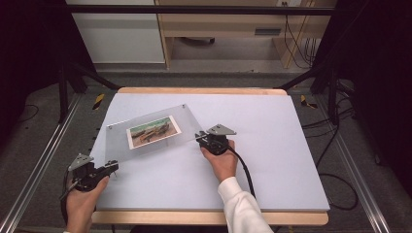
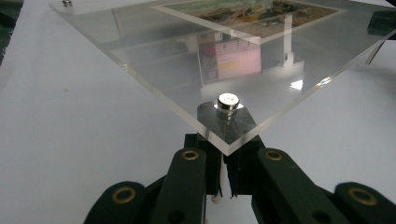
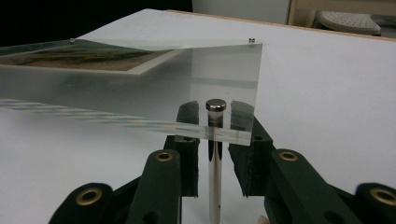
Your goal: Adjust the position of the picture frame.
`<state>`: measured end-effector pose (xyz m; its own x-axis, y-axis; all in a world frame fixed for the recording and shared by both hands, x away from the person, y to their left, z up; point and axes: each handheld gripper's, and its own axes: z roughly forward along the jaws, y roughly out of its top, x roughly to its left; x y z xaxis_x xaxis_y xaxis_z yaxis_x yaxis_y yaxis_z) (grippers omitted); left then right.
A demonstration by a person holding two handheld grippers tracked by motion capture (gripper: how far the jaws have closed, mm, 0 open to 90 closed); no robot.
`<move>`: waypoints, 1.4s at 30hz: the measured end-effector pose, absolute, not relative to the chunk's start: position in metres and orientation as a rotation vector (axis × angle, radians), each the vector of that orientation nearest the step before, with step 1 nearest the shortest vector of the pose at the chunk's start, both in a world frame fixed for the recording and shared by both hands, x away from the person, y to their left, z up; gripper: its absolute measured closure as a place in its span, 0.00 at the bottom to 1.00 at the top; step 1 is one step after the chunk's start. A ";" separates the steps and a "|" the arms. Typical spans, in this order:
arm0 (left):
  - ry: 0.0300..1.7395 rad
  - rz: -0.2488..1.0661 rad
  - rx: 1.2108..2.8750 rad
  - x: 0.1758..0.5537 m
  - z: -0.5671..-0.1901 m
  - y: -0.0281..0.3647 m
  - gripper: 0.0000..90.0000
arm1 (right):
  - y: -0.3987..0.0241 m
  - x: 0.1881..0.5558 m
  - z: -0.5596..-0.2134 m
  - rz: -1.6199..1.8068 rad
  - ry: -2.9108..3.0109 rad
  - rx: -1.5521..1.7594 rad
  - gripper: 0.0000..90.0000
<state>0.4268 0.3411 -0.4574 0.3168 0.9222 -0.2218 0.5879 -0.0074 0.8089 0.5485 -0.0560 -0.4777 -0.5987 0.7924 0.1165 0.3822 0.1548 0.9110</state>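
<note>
Acrylic photo frame (image 1: 154,132): rigid, slick, scratch-prone | left gripper (image 1: 112,166) clamps corner standoff (image 2: 228,101) | right gripper (image 1: 200,137) narrow, straddling opposite standoff (image 3: 215,106), not pressing.

Bright even overhead light, dark surroundings, acrylic glare.

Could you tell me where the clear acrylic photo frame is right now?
In the high view, the clear acrylic photo frame stands left of centre on the white table, between the left hand-held gripper at its near-left corner and the right hand-held gripper.
</note>
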 end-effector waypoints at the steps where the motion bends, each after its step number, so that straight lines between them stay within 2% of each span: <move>1: 1.374 0.475 1.700 0.427 -0.457 0.341 0.94 | -0.056 0.548 -0.478 1.431 2.049 1.120 0.82; 11: 1.371 0.481 1.692 0.427 -0.457 0.341 0.94 | -0.053 0.551 -0.481 1.484 2.011 1.107 0.94; 19: 1.353 0.521 1.704 0.427 -0.458 0.340 0.93 | -0.052 0.551 -0.479 1.478 2.014 1.117 0.94; 28: 1.323 0.544 1.643 0.430 -0.463 0.339 0.92 | -0.052 0.553 -0.475 1.470 2.027 1.120 0.94; 42: 1.347 0.550 1.646 0.431 -0.462 0.338 0.93 | -0.051 0.555 -0.475 1.474 2.035 1.136 0.93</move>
